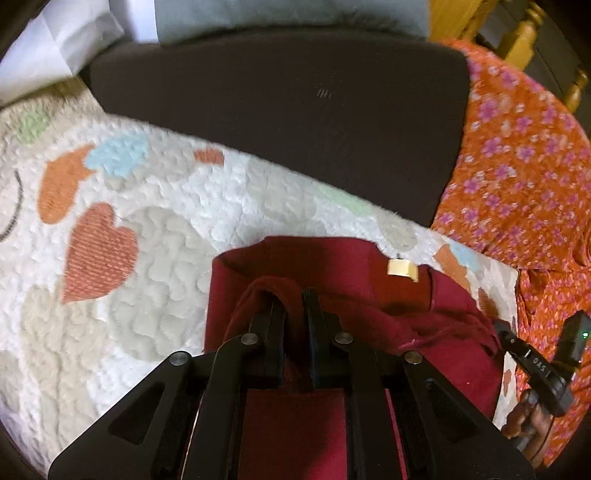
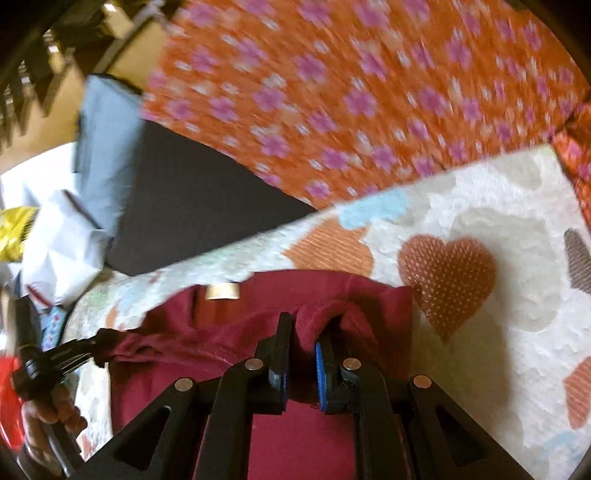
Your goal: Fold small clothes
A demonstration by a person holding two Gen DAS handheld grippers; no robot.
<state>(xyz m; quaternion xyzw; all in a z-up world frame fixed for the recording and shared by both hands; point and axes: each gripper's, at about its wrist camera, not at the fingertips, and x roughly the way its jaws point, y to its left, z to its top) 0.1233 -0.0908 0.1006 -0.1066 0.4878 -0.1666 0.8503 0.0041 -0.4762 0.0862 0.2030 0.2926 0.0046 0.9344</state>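
Note:
A small dark red garment [image 1: 332,266] with a cream label [image 1: 402,269] lies on a white quilted mat with hearts [image 1: 147,206]. My left gripper [image 1: 293,295] is shut on a bunched edge of the red cloth and holds it above the flat part. My right gripper [image 2: 304,325] is shut on another bunched edge of the same garment [image 2: 258,295], whose label [image 2: 222,291] shows at the back. Each gripper shows at the side of the other's view: the right one [image 1: 502,328] and the left one [image 2: 107,339], both pinching the red cloth.
A dark grey cushion [image 1: 280,110] lies behind the mat. An orange cloth with purple flowers [image 1: 517,166] lies on the right. White cloth [image 1: 55,48] and a light blue pillow [image 1: 288,14] are at the back. Wooden furniture [image 1: 532,40] stands at the far right.

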